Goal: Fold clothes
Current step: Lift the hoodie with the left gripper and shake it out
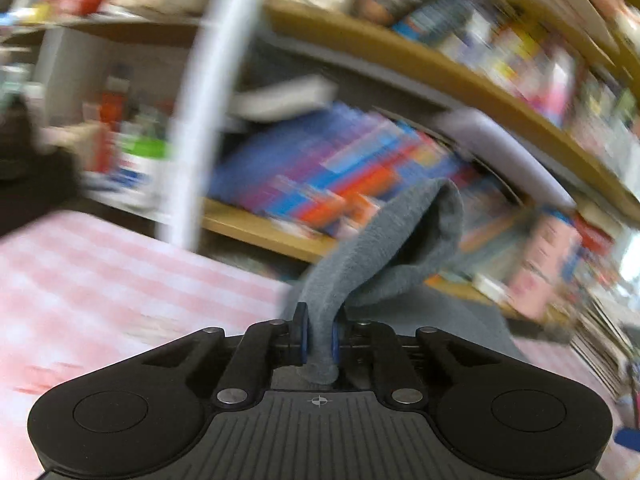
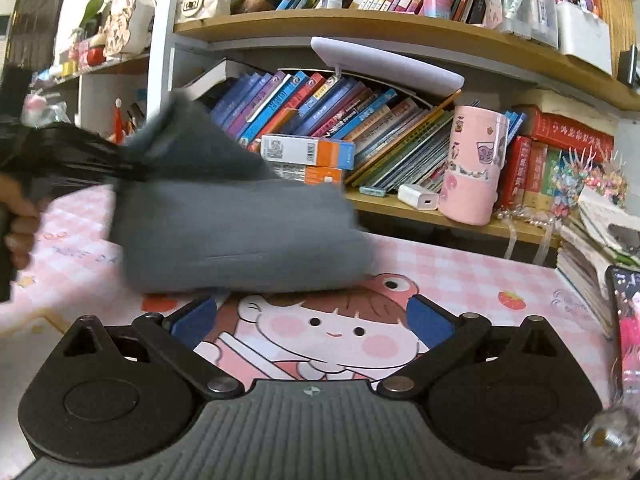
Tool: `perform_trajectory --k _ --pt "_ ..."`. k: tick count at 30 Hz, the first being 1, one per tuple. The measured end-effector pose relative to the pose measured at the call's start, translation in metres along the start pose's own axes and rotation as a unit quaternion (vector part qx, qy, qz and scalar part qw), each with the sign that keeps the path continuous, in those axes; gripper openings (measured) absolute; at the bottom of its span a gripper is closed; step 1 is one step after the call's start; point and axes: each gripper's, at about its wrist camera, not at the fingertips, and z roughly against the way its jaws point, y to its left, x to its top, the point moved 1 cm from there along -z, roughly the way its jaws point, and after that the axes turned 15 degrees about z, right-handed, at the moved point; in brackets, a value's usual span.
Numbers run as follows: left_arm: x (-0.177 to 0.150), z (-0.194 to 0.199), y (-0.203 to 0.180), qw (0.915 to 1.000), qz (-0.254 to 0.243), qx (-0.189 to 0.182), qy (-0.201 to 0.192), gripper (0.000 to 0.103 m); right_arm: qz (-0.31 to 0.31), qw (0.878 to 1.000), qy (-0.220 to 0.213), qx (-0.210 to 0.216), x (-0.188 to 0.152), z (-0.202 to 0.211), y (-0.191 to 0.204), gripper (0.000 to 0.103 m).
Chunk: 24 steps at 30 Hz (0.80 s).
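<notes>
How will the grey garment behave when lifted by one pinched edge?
Probably floppy: the grey garment bunches into a thin strip between the left gripper pads and flops over beyond them. Likely light, since one pinch holds it. The rest sags onto the pink desk mat, so it may drag.

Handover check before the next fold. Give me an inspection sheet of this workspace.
Surface: pink checked desk mat with cartoon print.
Job's things: grey garment, one edge lifted off the mat.
Clutter: pink cup, white charger, phone at right edge.
Grippers: left gripper shut on the garment; right gripper open, holding nothing.
Cables: nothing seen.
Surroundings: bookshelf packed with books behind the desk.
</notes>
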Motion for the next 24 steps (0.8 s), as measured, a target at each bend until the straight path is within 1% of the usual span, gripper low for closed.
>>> perform_trajectory --k 2,3,5,6,8,9,10,12,15,17,18,19,20,21,22,23,24 --pt "0.017 0.019 0.029 0.9979 0.024 0.044 -0.040 0.010 -0.001 1.000 -0.005 0.007 0.002 0.003 0.002 0.102" --pt "0.024 0.030 0.043 0.9952 0.034 0.068 -0.061 0.010 -0.001 1.000 -0.008 0.010 0.003 0.004 0.004 0.102" --pt "0.037 0.052 0.065 0.9873 0.051 0.111 -0.102 0.009 -0.002 1.000 -0.012 0.018 0.004 0.007 0.007 0.102" --pt "0.042 0.062 0.071 0.9836 0.048 0.127 -0.118 0.008 -0.005 1.000 -0.014 0.023 0.005 0.008 0.009 0.102" --pt "0.046 0.075 0.070 0.9825 0.028 0.134 -0.127 0.008 -0.008 0.999 -0.017 0.031 0.007 0.010 0.011 0.102" --pt "0.045 0.080 0.066 0.9830 0.018 0.131 -0.127 0.008 -0.009 0.999 -0.019 0.034 0.008 0.010 0.012 0.102" --pt "0.044 0.083 0.058 0.9847 0.005 0.121 -0.125 0.008 -0.009 0.999 -0.020 0.035 0.008 0.011 0.013 0.102" --pt "0.040 0.090 0.039 0.9883 -0.007 0.088 -0.125 0.008 -0.009 0.999 -0.020 0.033 0.008 0.011 0.013 0.102" --pt "0.035 0.099 -0.005 0.9926 -0.014 0.001 -0.121 0.008 -0.018 0.999 -0.022 0.030 0.007 0.011 0.009 0.102" --pt "0.025 0.105 -0.049 0.9905 -0.038 -0.068 -0.113 0.008 -0.024 0.999 -0.023 0.027 0.006 0.012 0.007 0.102" --pt "0.016 0.110 -0.074 0.9866 -0.061 -0.106 -0.108 0.008 -0.027 0.999 -0.023 0.026 0.005 0.012 0.005 0.102" --pt "0.006 0.113 -0.100 0.9803 -0.089 -0.144 -0.101 0.008 -0.030 0.999 -0.023 0.027 0.005 0.012 0.005 0.102" --pt "-0.007 0.117 -0.123 0.9712 -0.123 -0.183 -0.091 0.009 -0.033 0.999 -0.022 0.030 0.004 0.012 0.004 0.102" --pt "-0.019 0.117 -0.144 0.9610 -0.159 -0.215 -0.071 0.010 -0.036 0.999 -0.022 0.034 0.004 0.012 0.004 0.102" --pt "-0.031 0.115 -0.164 0.9485 -0.196 -0.244 -0.050 0.014 -0.038 0.998 -0.020 0.038 0.003 0.012 0.004 0.102" --pt "-0.041 0.111 -0.179 0.9384 -0.226 -0.261 -0.021 0.017 -0.041 0.998 -0.019 0.042 0.003 0.012 0.004 0.102" --pt "-0.052 0.106 -0.193 0.9279 -0.254 -0.273 0.009 0.023 -0.041 0.998 -0.018 0.045 0.002 0.012 0.005 0.102"
